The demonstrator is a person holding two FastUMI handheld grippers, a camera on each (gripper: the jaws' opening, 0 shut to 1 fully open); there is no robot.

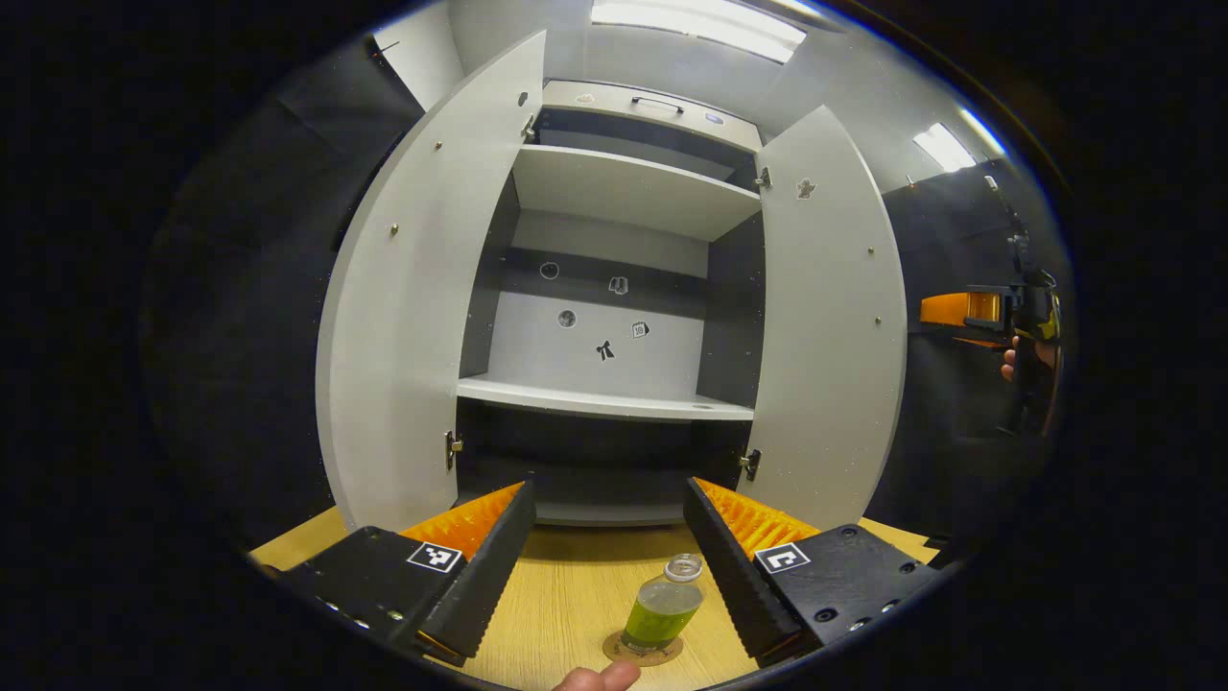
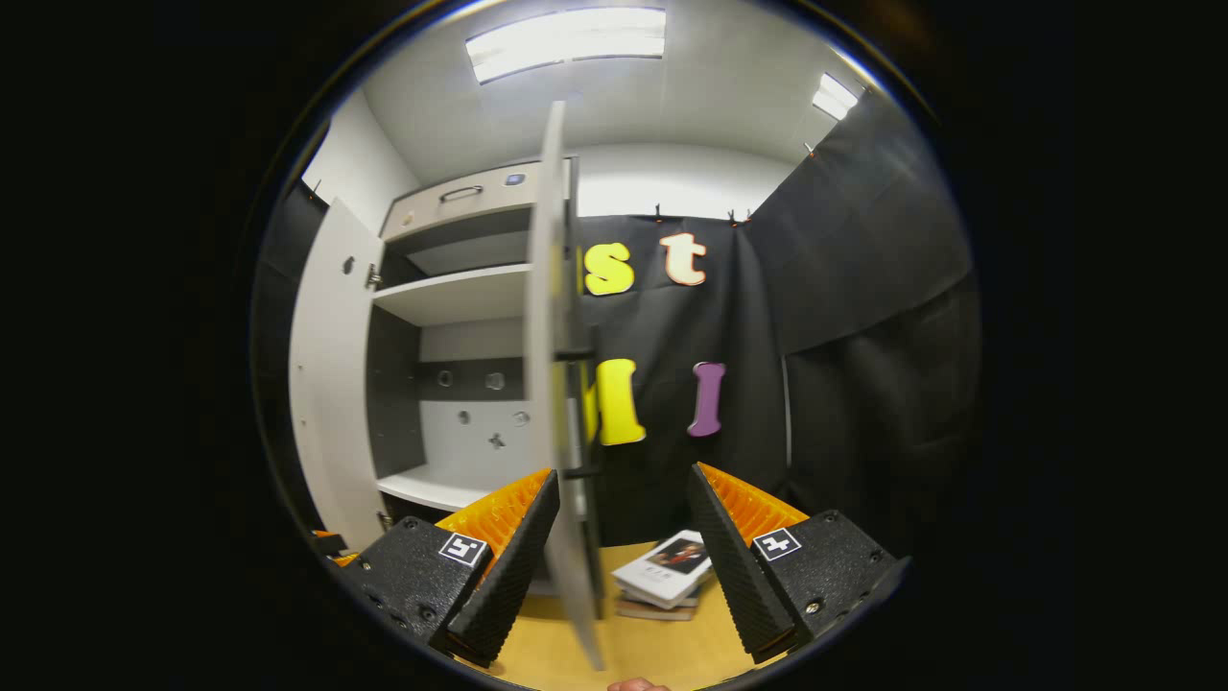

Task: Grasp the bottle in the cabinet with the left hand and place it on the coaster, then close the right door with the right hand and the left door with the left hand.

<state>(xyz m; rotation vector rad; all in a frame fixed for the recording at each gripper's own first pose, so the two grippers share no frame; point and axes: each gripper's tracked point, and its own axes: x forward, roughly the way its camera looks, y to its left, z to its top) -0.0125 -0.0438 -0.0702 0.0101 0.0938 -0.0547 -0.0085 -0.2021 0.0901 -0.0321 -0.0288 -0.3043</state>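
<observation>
Left gripper view: left gripper (image 1: 608,561) fingers spread wide, holding nothing. Bottle (image 1: 663,607) with green liquid stands upright on the coaster (image 1: 642,652) on the wooden surface (image 1: 556,595), between the fingers but touching neither. Bottle label unreadable. Cabinet (image 1: 614,288) open, left door (image 1: 422,297) and right door (image 1: 830,326) swung out. Small stickers on the back panel, too small to read.

Right gripper view: right gripper (image 2: 622,552) fingers apart, right door's (image 2: 556,384) edge between them, contact unclear. Booklets (image 2: 665,571) stacked on the surface, print illegible.

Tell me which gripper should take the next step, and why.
Right. The bottle already stands on the coaster, and the open right gripper has the right door edge between its fingers.
</observation>
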